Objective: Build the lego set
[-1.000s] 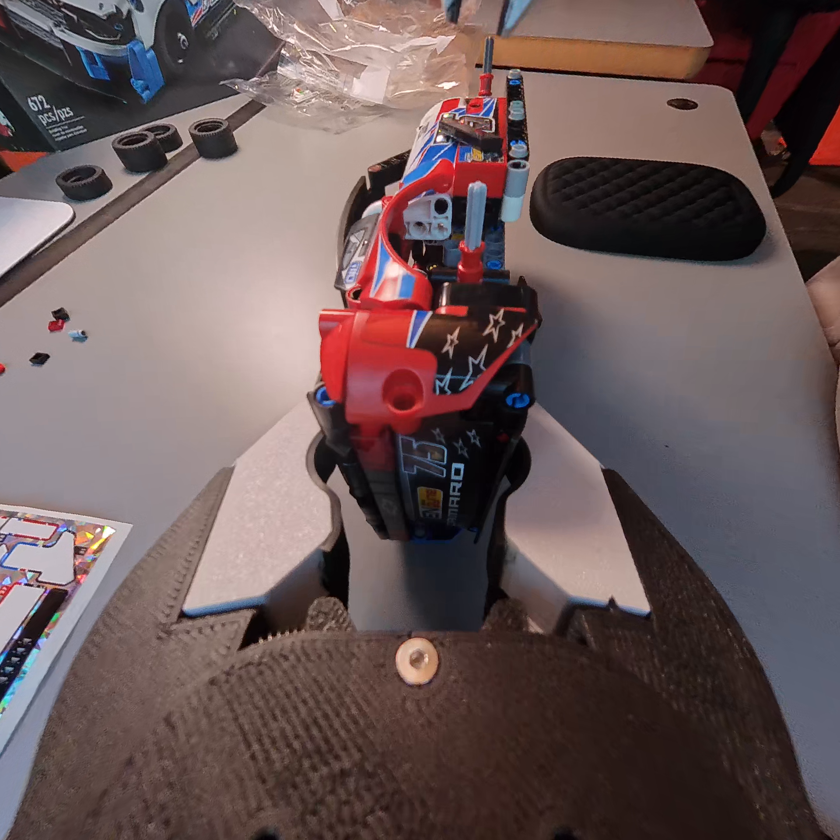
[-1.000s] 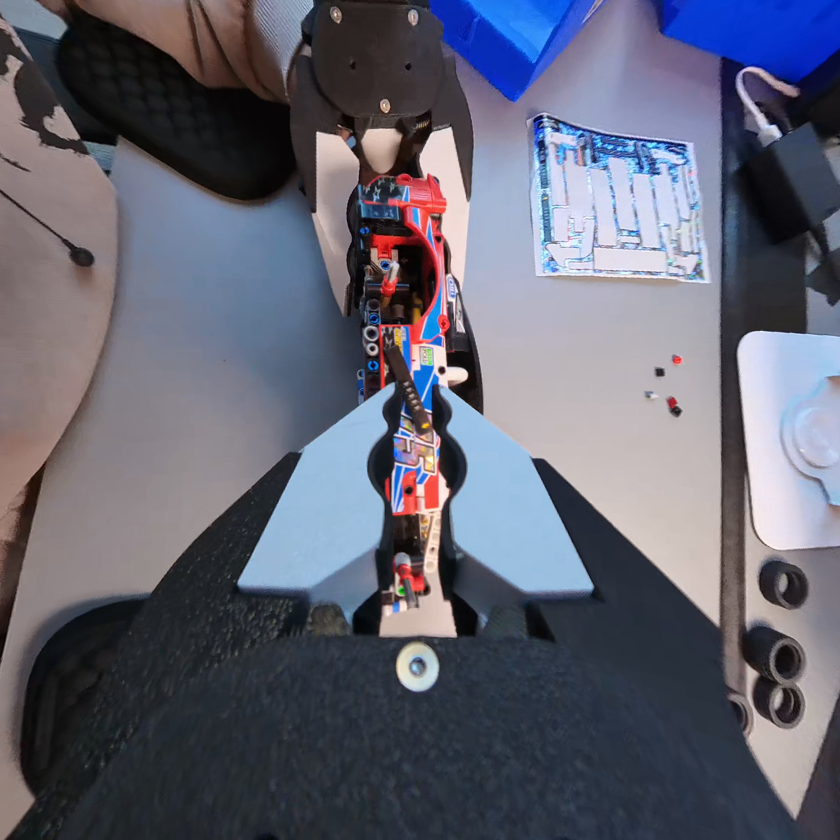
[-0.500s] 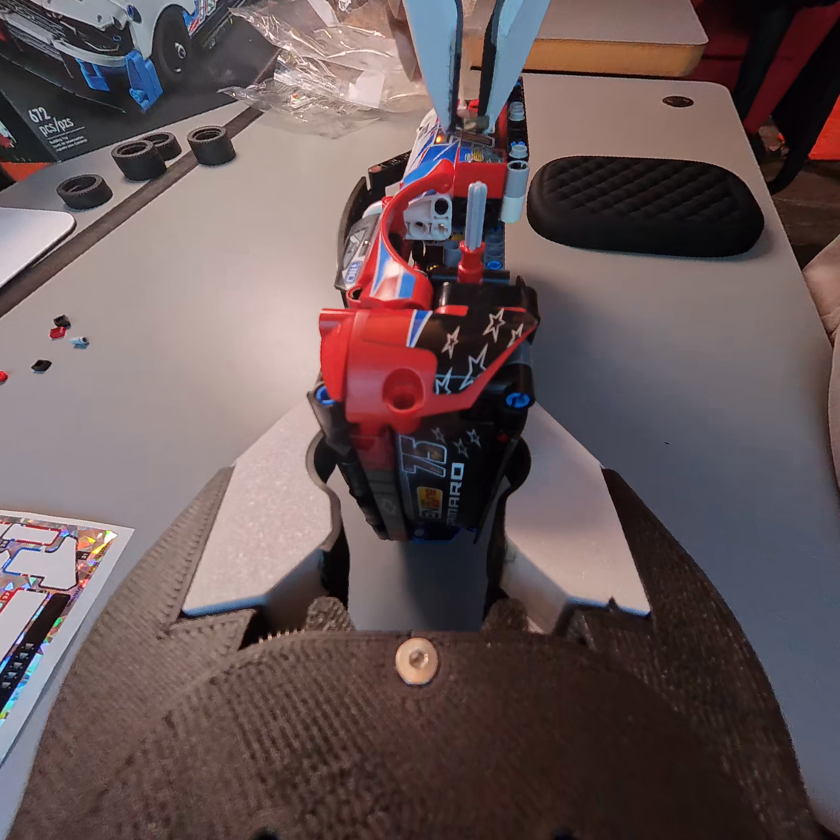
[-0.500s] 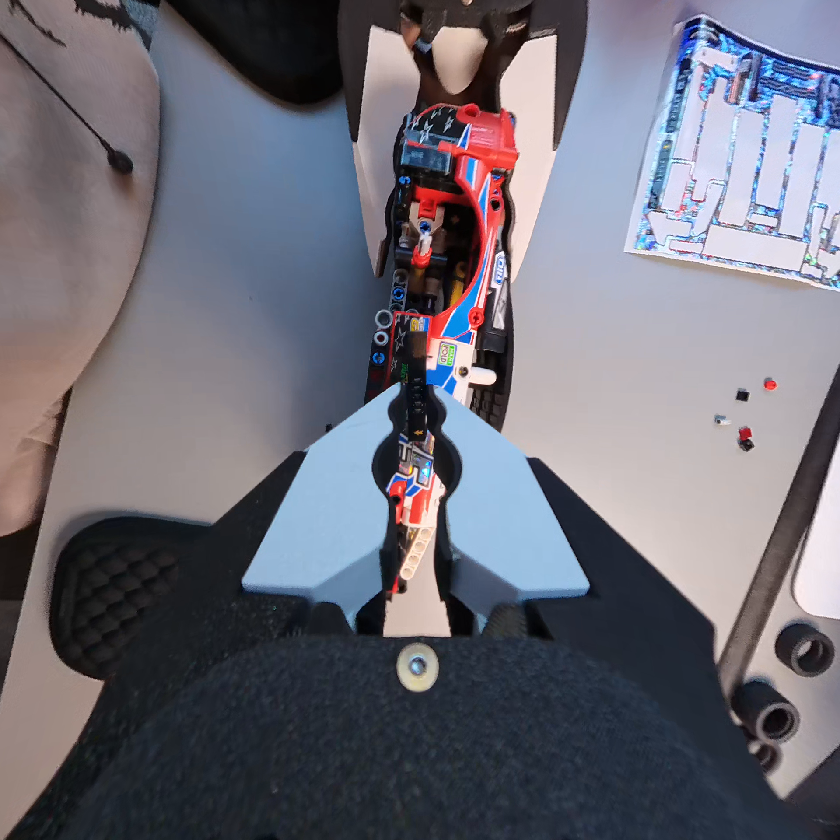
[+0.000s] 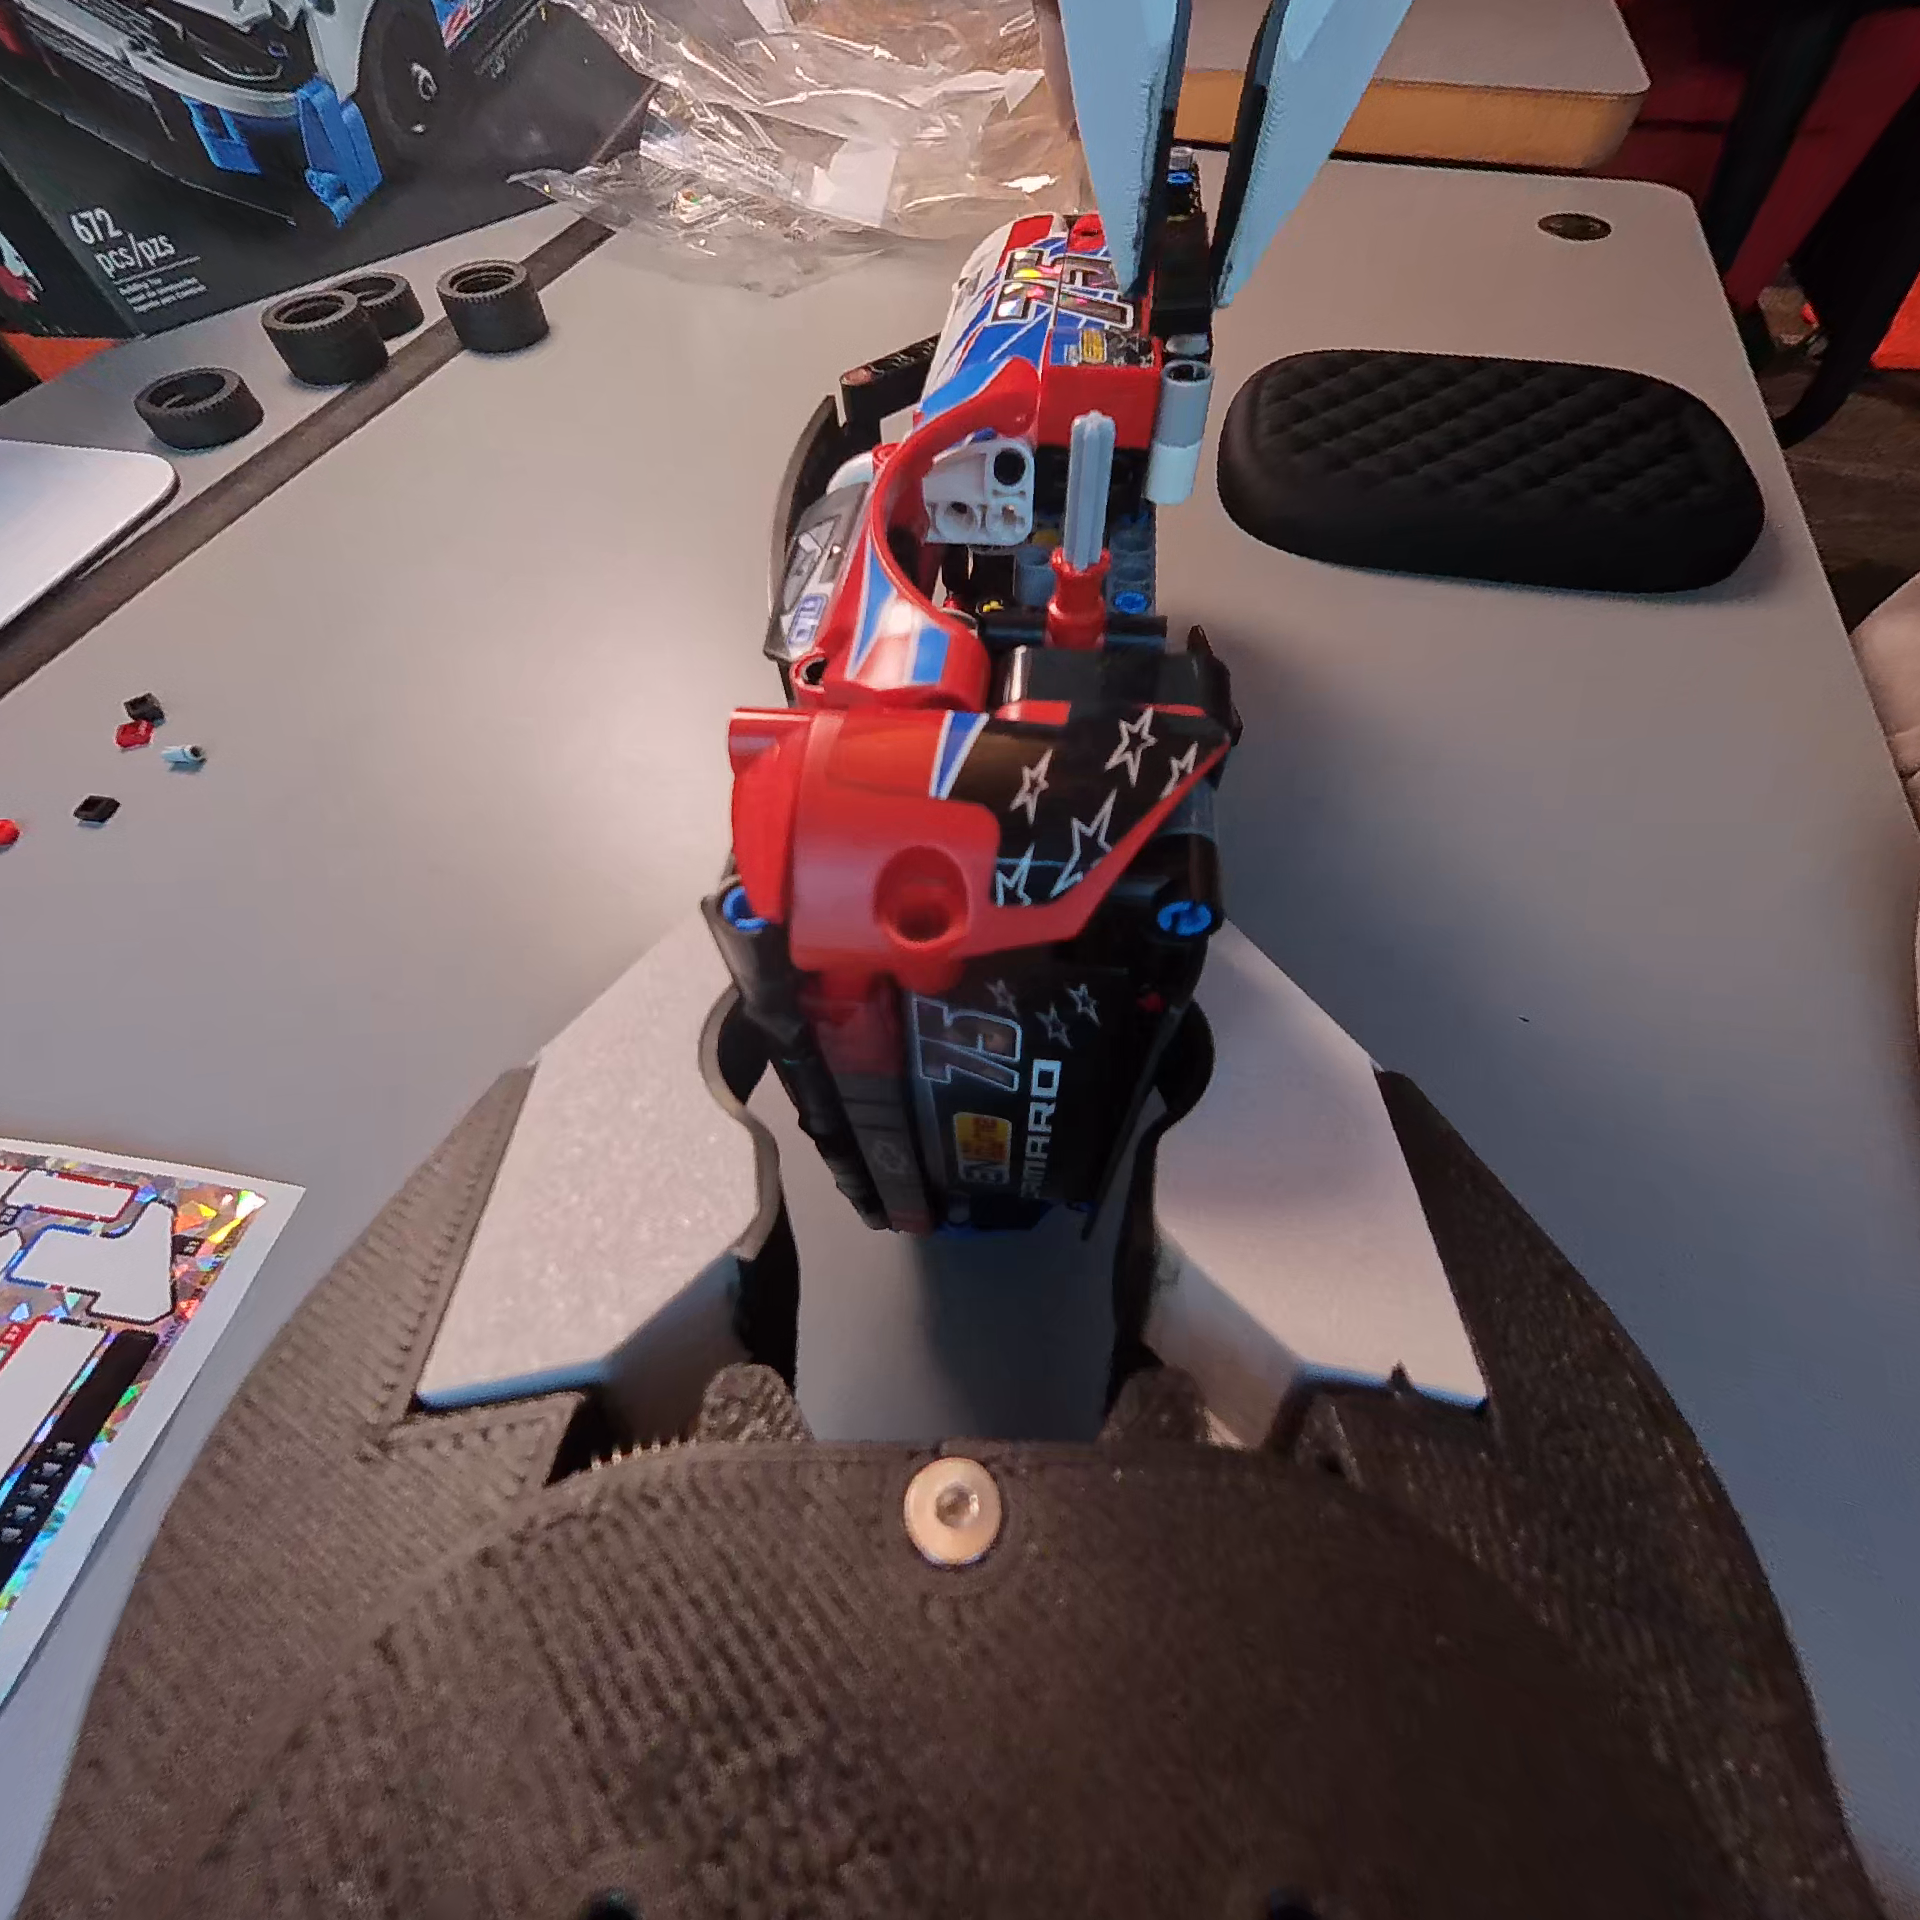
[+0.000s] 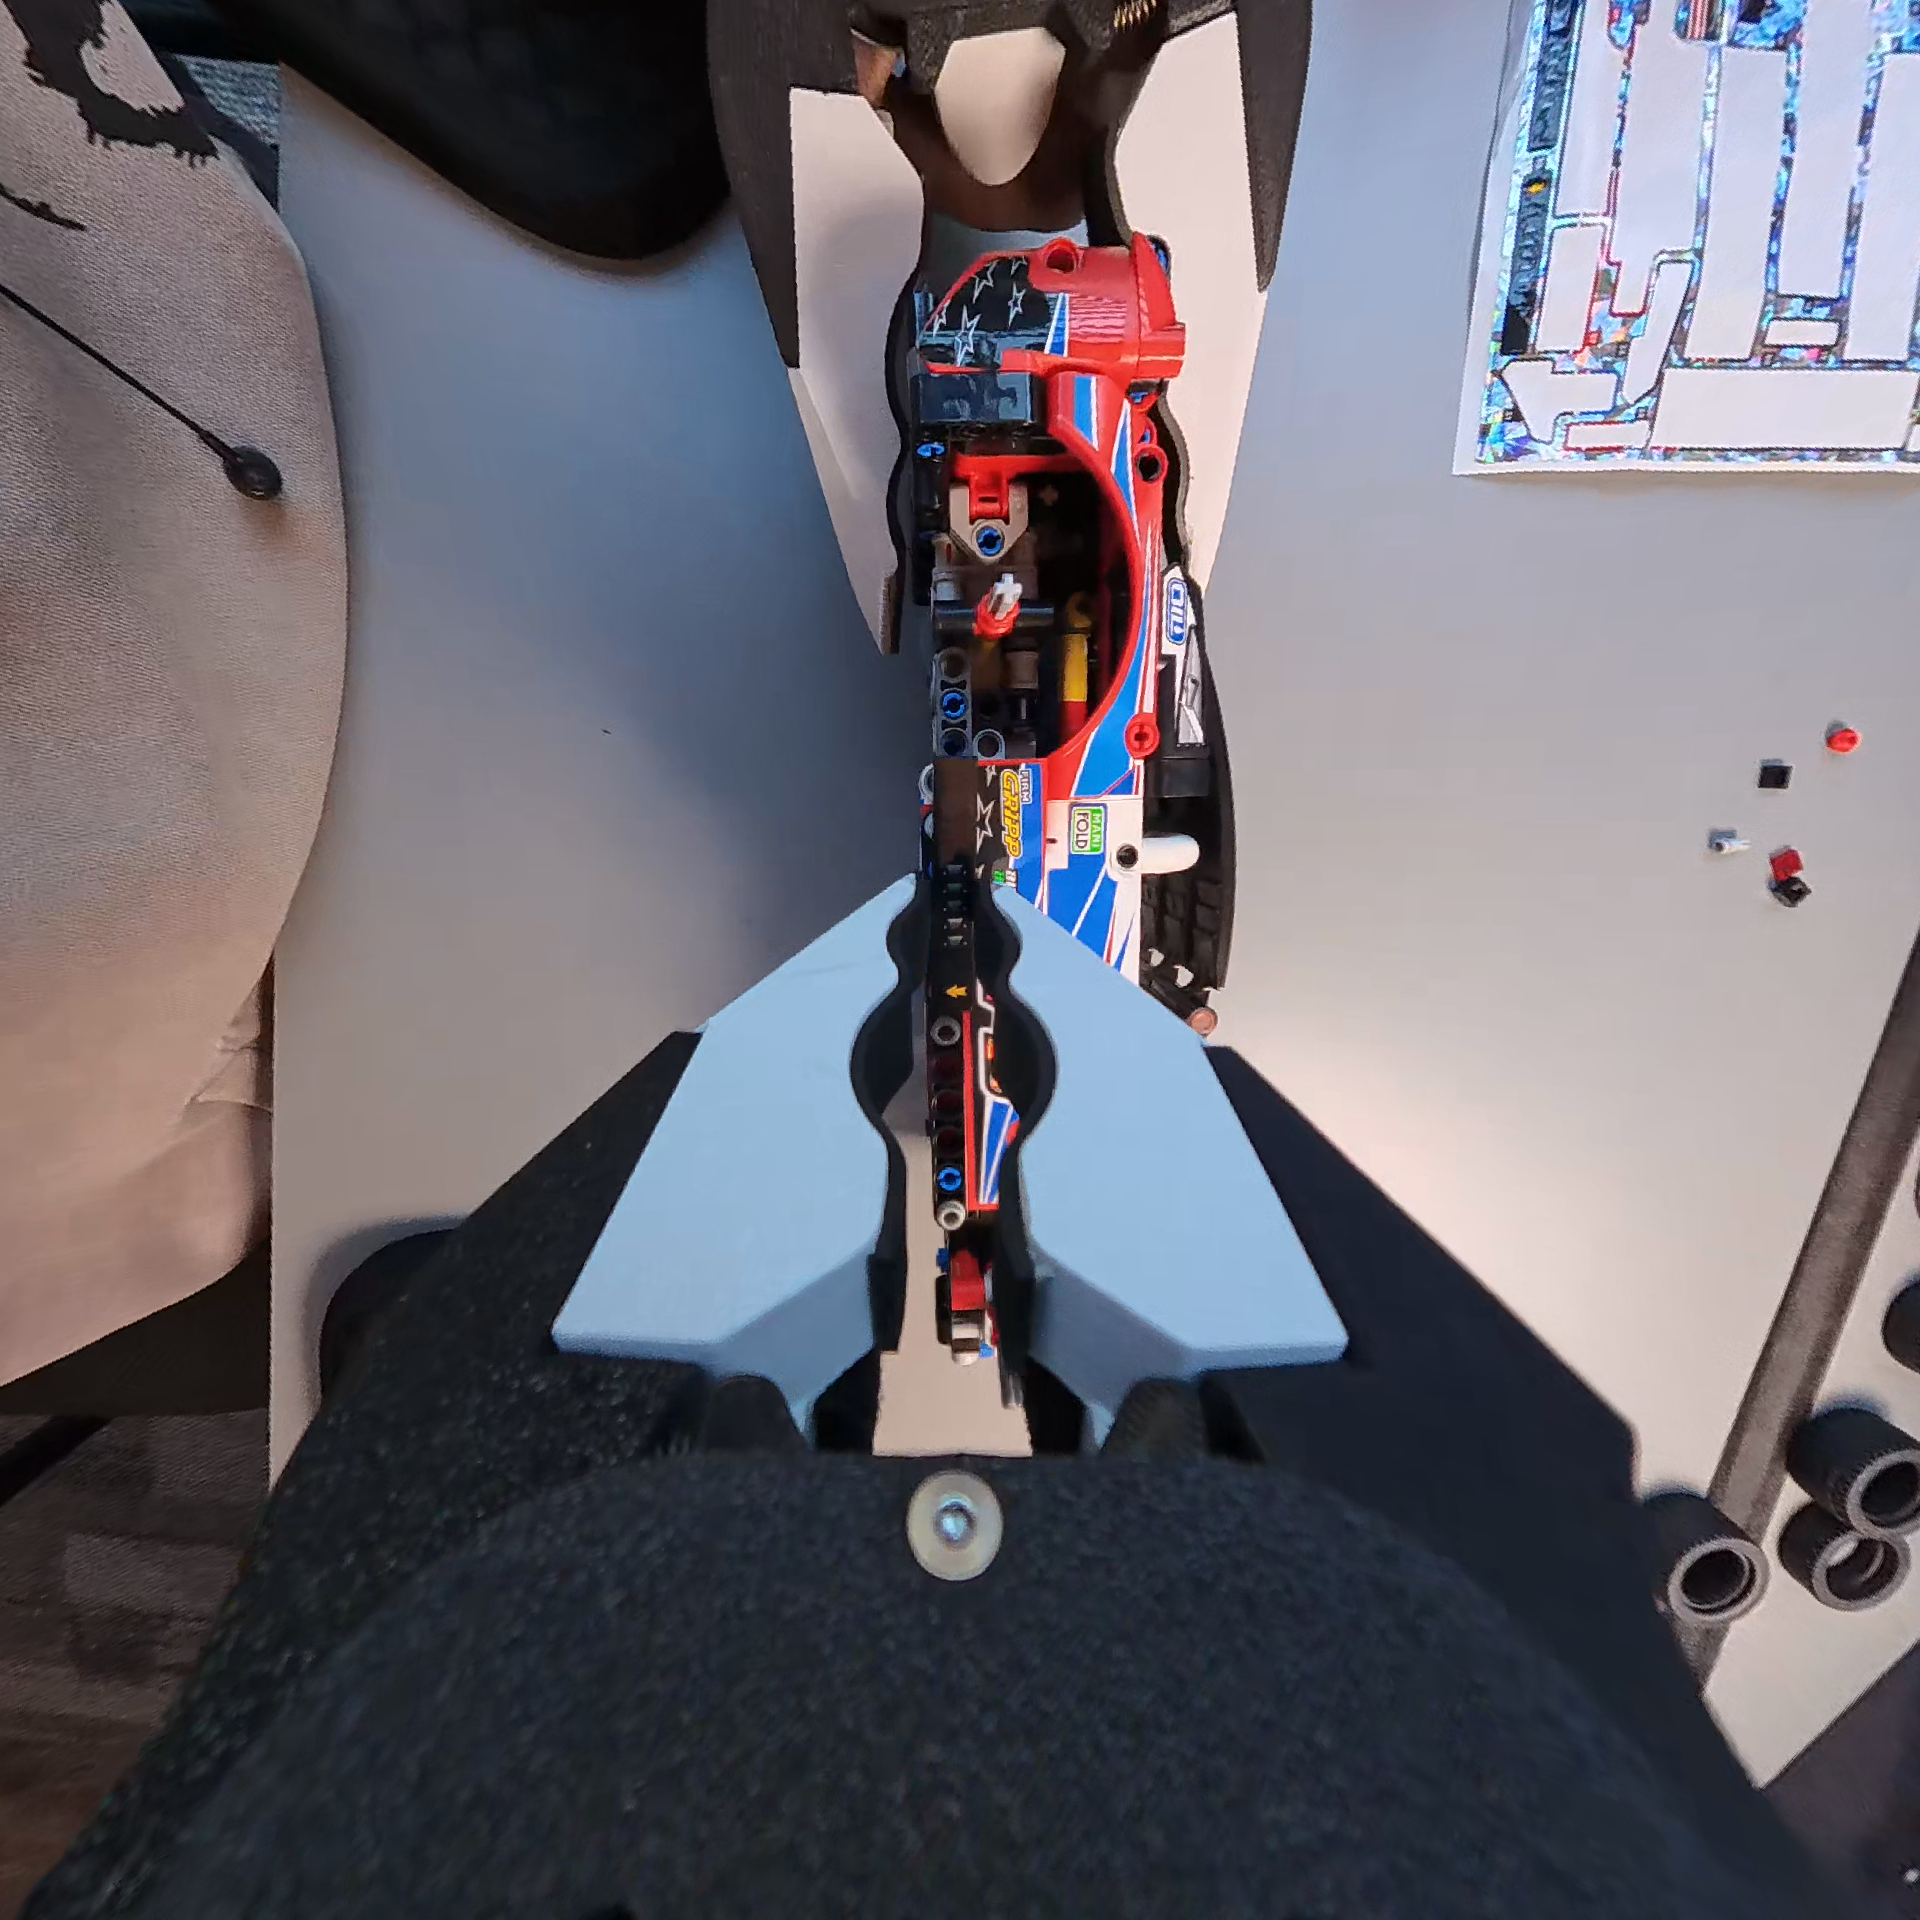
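Red-black lego car [image 5: 987, 831], on edge

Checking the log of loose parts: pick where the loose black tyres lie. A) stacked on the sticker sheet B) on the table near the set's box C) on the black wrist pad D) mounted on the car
B: in the left wrist view the black tyres lie loose on the table beside the box, apart from the sticker sheet, the wrist pad and the car.
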`<state>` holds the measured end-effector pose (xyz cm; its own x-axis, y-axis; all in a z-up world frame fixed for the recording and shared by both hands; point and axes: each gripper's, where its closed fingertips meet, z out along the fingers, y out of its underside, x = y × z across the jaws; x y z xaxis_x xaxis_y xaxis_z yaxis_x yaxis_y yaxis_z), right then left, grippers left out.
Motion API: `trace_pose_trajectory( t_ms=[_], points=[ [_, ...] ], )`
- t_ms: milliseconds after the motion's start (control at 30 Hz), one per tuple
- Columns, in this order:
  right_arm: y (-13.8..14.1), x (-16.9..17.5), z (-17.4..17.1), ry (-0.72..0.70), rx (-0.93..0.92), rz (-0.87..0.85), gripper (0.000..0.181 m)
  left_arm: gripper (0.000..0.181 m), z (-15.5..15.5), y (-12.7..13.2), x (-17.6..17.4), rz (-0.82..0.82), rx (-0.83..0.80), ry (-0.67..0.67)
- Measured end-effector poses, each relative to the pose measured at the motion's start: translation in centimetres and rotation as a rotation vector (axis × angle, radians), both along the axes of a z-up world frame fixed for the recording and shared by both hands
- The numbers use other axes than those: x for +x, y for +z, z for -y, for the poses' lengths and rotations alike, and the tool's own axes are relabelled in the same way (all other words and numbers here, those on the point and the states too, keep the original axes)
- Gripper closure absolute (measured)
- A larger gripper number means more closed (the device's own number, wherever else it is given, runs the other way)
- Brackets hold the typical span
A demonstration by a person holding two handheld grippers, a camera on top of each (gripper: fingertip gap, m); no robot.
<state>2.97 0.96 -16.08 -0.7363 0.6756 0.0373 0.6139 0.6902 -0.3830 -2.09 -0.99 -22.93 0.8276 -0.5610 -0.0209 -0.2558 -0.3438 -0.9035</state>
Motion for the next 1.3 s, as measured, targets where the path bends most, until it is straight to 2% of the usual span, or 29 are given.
trace_pose_trajectory(
  t_ms=[400,733,833,1000,1200,1300],
  points=[
    [-0.1,0.0,0.0,-0.008,-0.010,0.002,0.173,0.108,0.0,0.0,0.0,0.010,-0.004,0.002],
    [1.0,-0.4,-0.2,0.018,0.001,-0.117,0.172,0.108,0.0,0.0,-0.1,0.014,-0.006,0.002],
    [1.3,-0.4,-0.1,0.067,0.060,-0.218,0.168,0.108,0.0,0.0,-0.1,0.019,-0.011,0.004],
    [0.4,-0.6,-0.5,0.178,0.338,-0.509,0.154,0.108,-0.1,0.0,-0.2,0.037,-0.025,0.011],
    [0.0,-1.1,-0.6,0.105,0.439,-0.763,0.154,0.108,-0.1,-0.1,-0.3,0.049,-0.030,0.013],
    [-0.1,-1.2,-0.7,0.110,0.466,-0.805,0.154,0.108,-0.1,-0.1,-0.3,0.054,-0.032,0.014]
  ],
)
